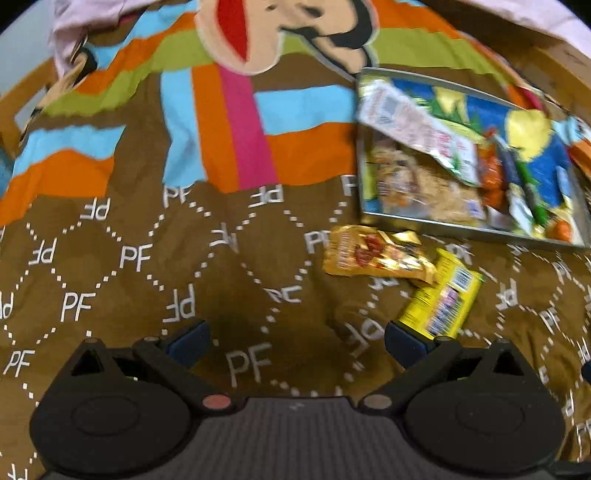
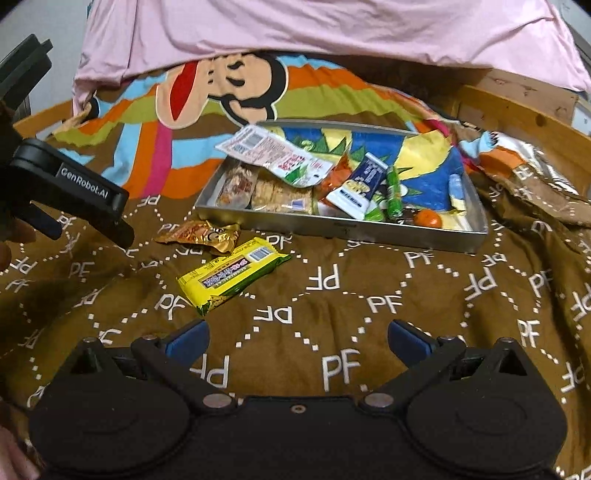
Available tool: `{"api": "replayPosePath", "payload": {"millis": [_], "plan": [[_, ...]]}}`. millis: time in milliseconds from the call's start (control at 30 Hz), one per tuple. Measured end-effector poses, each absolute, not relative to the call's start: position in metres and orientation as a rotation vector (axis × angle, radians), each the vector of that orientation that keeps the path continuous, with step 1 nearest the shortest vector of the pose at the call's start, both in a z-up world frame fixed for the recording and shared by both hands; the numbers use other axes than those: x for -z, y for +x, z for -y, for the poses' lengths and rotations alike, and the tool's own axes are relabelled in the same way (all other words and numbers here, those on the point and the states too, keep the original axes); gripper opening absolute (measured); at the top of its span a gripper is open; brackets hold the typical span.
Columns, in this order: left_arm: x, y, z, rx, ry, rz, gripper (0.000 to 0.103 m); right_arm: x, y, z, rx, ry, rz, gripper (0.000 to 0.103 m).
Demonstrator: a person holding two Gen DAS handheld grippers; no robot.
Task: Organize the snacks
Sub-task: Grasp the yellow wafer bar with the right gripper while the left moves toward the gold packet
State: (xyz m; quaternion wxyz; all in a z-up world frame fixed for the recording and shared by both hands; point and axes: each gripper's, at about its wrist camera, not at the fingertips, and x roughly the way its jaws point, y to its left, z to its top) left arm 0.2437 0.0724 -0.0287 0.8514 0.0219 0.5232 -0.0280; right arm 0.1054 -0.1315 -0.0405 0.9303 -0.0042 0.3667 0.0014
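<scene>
Jaws of both grippers spread wide, empty, over the bedspread (image 2: 332, 295). Yellow snack bar (image 2: 232, 275) and gold wrapper (image 2: 199, 233) lie loose just outside metal tray (image 2: 343, 230), likely next to go in with the other snacks.

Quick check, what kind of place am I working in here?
Likely a bedroom, working on a bed: a patterned brown bedspread covers the surface, a pink pillow or sheet lies at the far end, and a wooden frame edges it. A metal tray holds the snacks.
</scene>
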Motion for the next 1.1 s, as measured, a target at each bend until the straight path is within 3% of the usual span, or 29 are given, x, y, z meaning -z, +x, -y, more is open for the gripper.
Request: {"api": "replayPosePath", "payload": {"millis": [733, 1100], "plan": [[0.056, 0.295, -0.119, -0.11, -0.025, -1.08, 0.102, 0.097, 0.238, 0.064, 0.041, 0.034, -0.886, 0.102], [0.064, 0.306, -0.102, -0.072, 0.014, -1.04, 0.103, 0.098, 0.234, 0.091, 0.083, 0.067, -0.881, 0.099]]}}
